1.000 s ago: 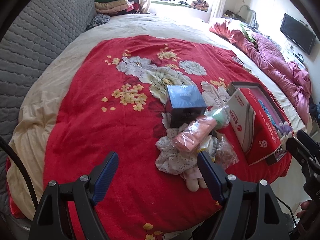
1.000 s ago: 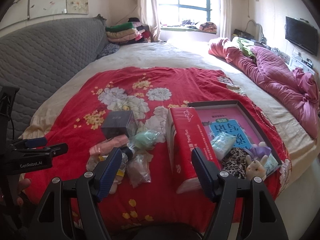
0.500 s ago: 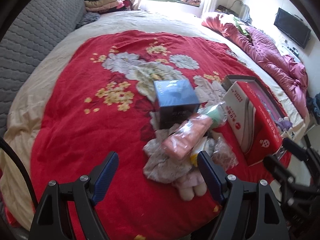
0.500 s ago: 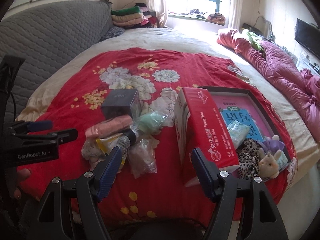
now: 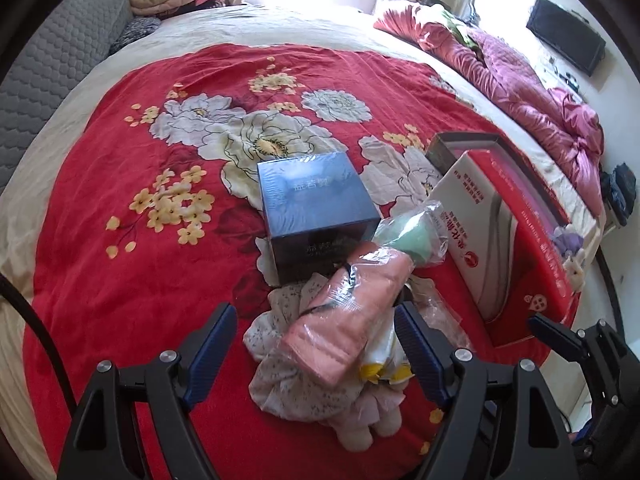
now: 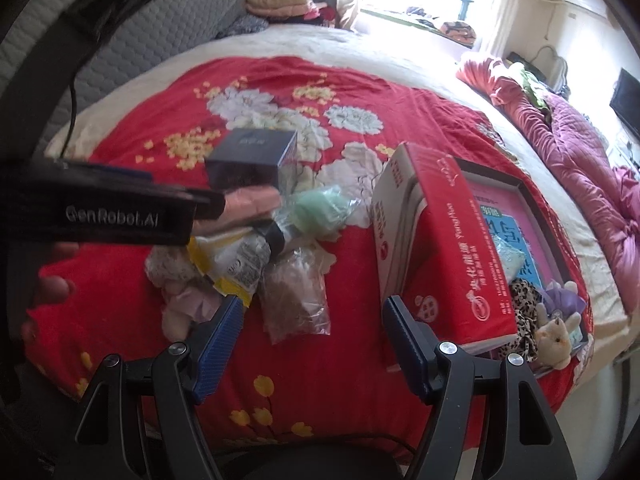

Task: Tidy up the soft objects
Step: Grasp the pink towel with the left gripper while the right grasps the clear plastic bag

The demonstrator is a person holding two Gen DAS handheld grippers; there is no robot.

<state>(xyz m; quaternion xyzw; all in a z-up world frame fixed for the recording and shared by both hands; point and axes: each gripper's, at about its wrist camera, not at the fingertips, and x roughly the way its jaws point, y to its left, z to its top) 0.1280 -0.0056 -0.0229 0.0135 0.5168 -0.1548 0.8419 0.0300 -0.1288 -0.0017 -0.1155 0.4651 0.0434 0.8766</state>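
Red floral blanket (image 5: 120, 208) spread over a bed; grey quilted headboard (image 5: 52, 60) at left, crumpled magenta quilt (image 5: 532, 92) at right, wall television (image 5: 566, 40) beyond.

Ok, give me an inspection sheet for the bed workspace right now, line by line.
Surface: red floral blanket spread over a cream bed cover.
Job's things: pink rolled towel in clear wrap on top of a pile with a mint-green bagged item, a floral cloth and a brown bagged item; open flat box holds a leopard-print cloth and a small plush toy.
Clutter: dark blue cube box; red tissue carton standing at the flat box's edge.
Grippers: left gripper open, straddling the towel; right gripper open, empty.
Cables: black cable at the left edge.
Surroundings: grey quilted headboard, crumpled magenta quilt, folded clothes stack.
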